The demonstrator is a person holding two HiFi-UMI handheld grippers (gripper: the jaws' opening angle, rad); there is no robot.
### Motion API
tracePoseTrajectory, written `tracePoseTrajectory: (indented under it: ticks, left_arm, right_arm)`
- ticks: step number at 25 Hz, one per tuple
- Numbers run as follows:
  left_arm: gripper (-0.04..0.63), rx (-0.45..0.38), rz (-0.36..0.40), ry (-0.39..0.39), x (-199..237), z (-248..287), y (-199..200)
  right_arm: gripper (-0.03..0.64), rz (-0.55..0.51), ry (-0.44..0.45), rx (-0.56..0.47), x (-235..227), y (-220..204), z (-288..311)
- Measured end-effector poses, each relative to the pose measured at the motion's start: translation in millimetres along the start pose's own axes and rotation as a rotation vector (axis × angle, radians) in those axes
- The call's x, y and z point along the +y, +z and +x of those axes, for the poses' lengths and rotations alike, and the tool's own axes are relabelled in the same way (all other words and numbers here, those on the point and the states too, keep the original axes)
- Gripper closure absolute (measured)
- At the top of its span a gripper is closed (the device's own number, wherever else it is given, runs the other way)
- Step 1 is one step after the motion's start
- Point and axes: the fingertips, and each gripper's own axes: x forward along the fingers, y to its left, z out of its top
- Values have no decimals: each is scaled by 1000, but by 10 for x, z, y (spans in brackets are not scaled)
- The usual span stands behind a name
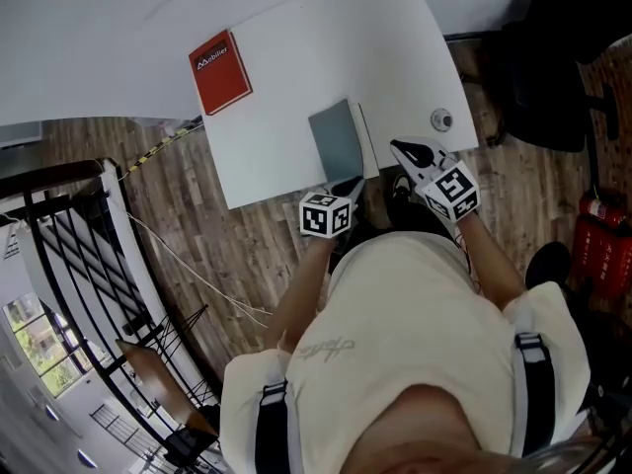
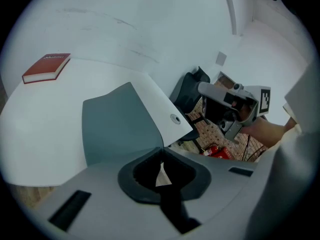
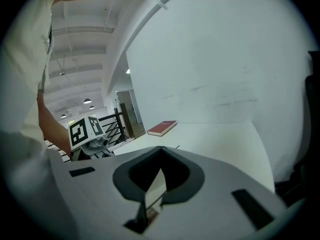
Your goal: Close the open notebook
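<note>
From the head view, my left claw (image 1: 348, 183) sits at the near edge of the white table (image 1: 296, 47). The notebook (image 1: 341, 138) lies just beyond its tips, grey cover up and closed, with a white strip of pages along its right side. My right claw (image 1: 400, 148) is just to the right of the notebook's near corner. A red book (image 1: 219, 70) lies well beyond both, off to the left.

In the left gripper view, my jaws are pressed together with nothing between them. The notebook (image 2: 117, 124) lies flat just ahead and slightly left, not touching them.

In the right gripper view, my jaws meet at the tips and are empty. The table stretches ahead, and I cannot pick out the notebook.
</note>
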Motion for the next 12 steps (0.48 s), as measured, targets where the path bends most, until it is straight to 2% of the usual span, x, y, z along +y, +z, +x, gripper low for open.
tracePoseTrajectory:
  ticks: [5, 12]
  left_arm:
    - [565, 52, -17, 57, 31, 274, -88]
    - [563, 79, -49, 84, 63, 456, -185]
  right_arm:
    - [611, 11, 40, 15, -182, -103, -46]
    - [611, 31, 52, 25, -310, -207, -29]
